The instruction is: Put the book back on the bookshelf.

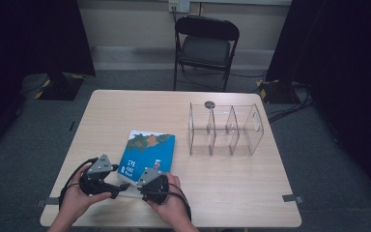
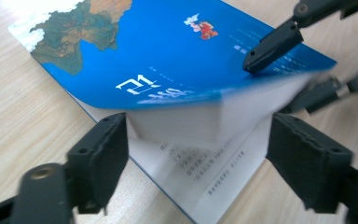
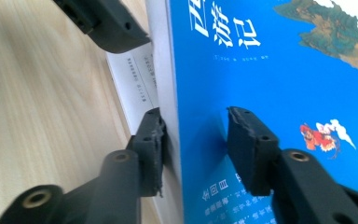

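Blue-covered and thick, the book [image 1: 147, 152] lies on the pale wooden table [image 1: 222, 188] in the high view, left of the clear plastic organizer [image 1: 226, 129] and well apart from it. Both hands meet at the book's near edge: the left gripper [image 1: 121, 186] at its near left corner, the right gripper [image 1: 142, 186] just beside it. A black folding chair [image 1: 205, 46] stands beyond the table's far edge.

Seen along the left gripper [image 2: 198, 140], the book's [image 2: 168, 51] cover and most pages are lifted off 1 printed page that lies flat beneath. The 2 jaws stand wide on either side of the page block, not pressing it. The right gripper [image 2: 279, 70] bites the book's raised edge farther along.

Along the right gripper [image 3: 196, 144], 1 jaw sits under the pages and 1 on the blue cover of the book [image 3: 270, 74]. They look clenched on that lifted stack, though a thin gap at the cover leaves contact uncertain.
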